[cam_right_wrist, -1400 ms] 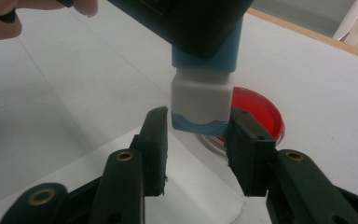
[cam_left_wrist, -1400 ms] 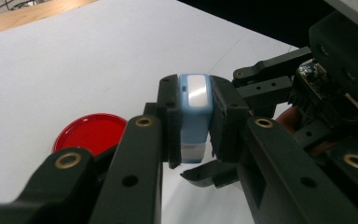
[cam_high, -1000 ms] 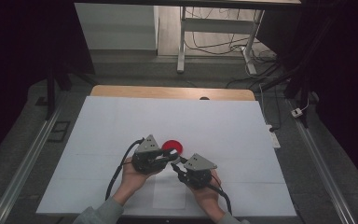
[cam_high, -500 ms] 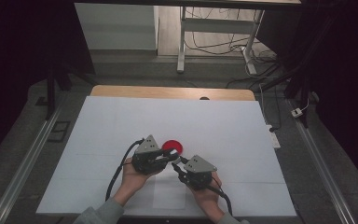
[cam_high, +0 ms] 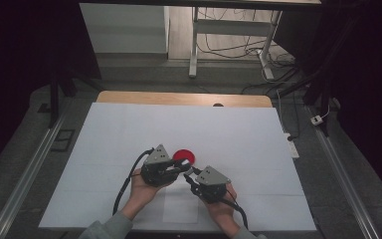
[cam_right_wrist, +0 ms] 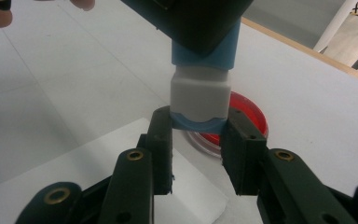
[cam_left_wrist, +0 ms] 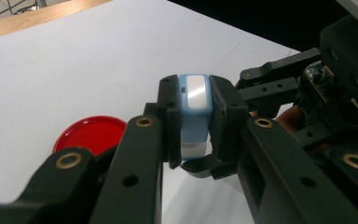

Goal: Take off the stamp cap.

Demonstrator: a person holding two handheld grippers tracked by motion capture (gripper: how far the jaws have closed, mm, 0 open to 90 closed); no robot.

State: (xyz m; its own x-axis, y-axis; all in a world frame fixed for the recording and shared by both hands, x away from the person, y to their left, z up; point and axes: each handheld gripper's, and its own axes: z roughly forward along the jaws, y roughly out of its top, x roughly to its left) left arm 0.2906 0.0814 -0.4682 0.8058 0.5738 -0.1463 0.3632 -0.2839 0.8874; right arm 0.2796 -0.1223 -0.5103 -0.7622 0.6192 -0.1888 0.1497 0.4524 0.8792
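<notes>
White bench (cam_high: 104,149): left gripper (cam_left_wrist: 193,121) pinches blue tube (cam_left_wrist: 195,112); right gripper's (cam_right_wrist: 198,140) fingers (cam_right_wrist: 161,140) clamp its cap (cam_right_wrist: 199,100), likely to pull it off.

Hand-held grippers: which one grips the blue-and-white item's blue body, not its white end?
The left hand-held gripper: its jaws clamp the blue body. The right hand-held gripper grips the white end.
</notes>
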